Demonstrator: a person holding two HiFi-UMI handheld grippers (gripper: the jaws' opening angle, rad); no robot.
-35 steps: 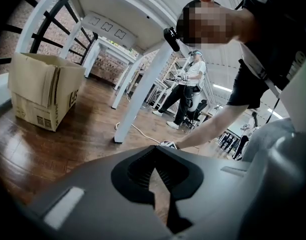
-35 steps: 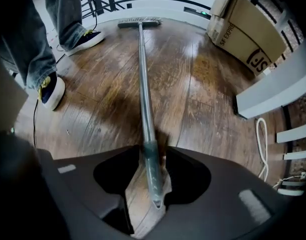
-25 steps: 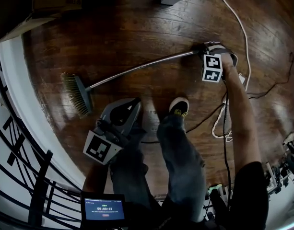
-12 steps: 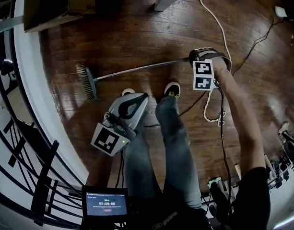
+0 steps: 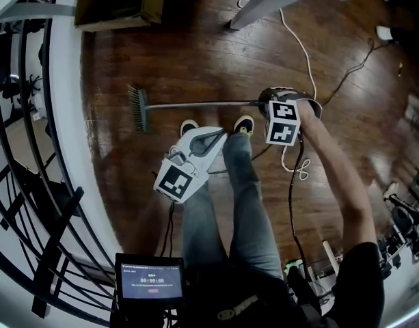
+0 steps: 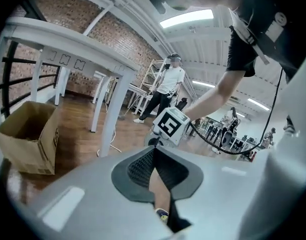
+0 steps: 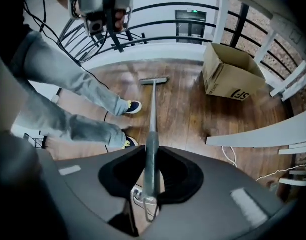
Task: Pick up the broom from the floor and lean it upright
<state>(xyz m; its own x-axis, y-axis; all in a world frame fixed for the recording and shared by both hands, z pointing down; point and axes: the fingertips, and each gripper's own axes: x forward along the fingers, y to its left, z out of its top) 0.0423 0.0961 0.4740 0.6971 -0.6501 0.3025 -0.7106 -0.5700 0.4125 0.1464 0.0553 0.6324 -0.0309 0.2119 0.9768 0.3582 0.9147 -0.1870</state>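
Two tools noted. Right hand-held gripper (image 7: pixel 149 170) pinching the broom (image 5: pixel 195 104) at its handle end, bristle head down near the wood floor (image 5: pixel 195 46). Left hand-held gripper (image 6: pixel 153 159) pressed together, empty.

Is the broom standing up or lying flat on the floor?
Neither, it's tilted. The right gripper is shut on the raised handle end of the broom, and its brush head is down at the floor.

Loft-style workshop or lab, brick wall (image 6: pixel 125 44), dark wood floor (image 5: pixel 195 67), white table (image 6: pixel 68 38), shelving rack (image 6: pixel 147 79), ceiling strip lights (image 6: pixel 185 18)
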